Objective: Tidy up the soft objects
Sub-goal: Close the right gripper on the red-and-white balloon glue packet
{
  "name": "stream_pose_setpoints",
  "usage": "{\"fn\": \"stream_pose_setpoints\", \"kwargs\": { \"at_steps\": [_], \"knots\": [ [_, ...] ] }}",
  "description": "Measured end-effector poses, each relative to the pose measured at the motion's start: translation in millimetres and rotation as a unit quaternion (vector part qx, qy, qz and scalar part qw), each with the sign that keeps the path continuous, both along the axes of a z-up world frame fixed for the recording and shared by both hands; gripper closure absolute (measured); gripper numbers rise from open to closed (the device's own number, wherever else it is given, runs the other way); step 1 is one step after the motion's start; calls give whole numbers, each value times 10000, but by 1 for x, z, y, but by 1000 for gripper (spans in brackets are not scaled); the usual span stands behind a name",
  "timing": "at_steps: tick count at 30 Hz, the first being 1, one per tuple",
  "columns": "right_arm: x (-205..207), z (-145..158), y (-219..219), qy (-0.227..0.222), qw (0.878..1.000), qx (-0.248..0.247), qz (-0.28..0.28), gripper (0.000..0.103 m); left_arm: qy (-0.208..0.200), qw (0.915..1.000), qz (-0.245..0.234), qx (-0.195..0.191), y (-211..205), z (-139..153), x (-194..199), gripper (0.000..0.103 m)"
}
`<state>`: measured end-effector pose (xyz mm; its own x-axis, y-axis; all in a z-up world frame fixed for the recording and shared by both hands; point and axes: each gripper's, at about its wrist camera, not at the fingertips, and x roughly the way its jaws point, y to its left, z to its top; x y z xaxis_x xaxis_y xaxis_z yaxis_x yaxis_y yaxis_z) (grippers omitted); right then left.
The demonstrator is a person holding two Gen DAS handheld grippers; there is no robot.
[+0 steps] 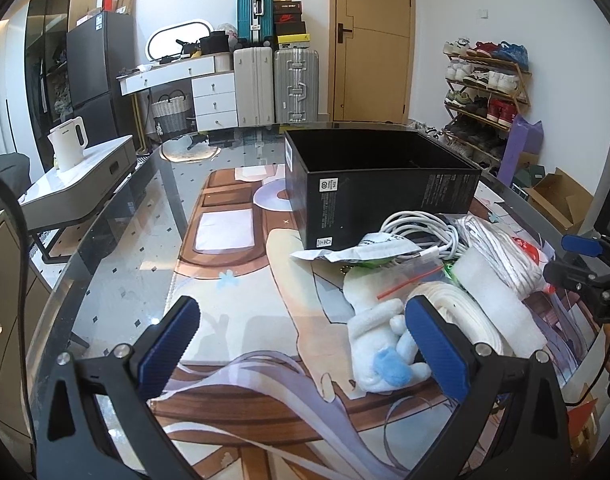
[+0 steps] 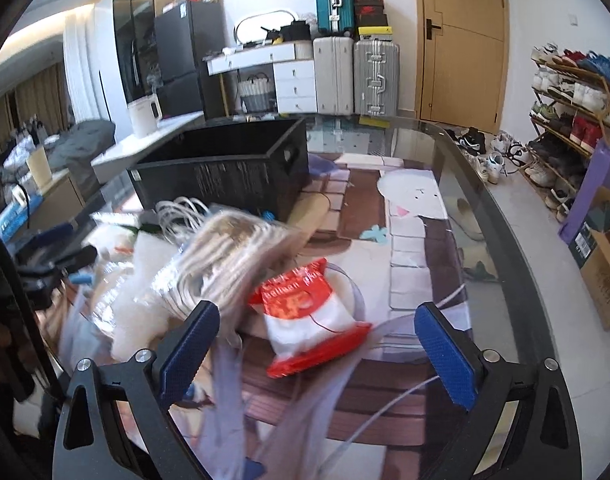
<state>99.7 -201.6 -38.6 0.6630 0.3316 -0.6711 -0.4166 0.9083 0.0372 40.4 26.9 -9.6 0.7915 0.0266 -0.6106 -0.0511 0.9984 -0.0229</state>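
Wood door [image 1: 372,36], shoe rack [image 1: 487,92].

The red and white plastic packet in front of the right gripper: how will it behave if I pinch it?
The red and white plastic packet looks puffy and crinkled, so it will probably squash and sag rather than hold stiff. Its glossy film may slip between the open right gripper's pads. It lies flat on the glass table, so rolling seems unlikely.

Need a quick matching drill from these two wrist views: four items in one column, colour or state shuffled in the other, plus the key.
Items:
1. plush toy
2. box
3. snack packet
4. cable coil

Descriptions:
A. red and white, on the mat
B. black, open-topped
C. white with a blue patch
D. grey-white, looped beside the box

Pairs: 1-C, 2-B, 3-A, 4-D
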Motion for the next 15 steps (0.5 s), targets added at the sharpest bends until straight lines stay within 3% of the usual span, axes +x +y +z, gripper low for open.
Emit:
{"fn": "stream_pose_setpoints", "kwargs": {
  "at_steps": [8,12,15],
  "knots": [
    [13,-17,6,272,9987,-286,321,6,91,10000,-20,12,-1,-3,2,0],
    [19,-21,6,380,9973,-381,503,16,106,9999,-26,-24,2,-3,2,0],
    [18,-22,3,409,9960,-512,609,16,98,10000,-18,7,2,-3,2,0]
  ]
}}
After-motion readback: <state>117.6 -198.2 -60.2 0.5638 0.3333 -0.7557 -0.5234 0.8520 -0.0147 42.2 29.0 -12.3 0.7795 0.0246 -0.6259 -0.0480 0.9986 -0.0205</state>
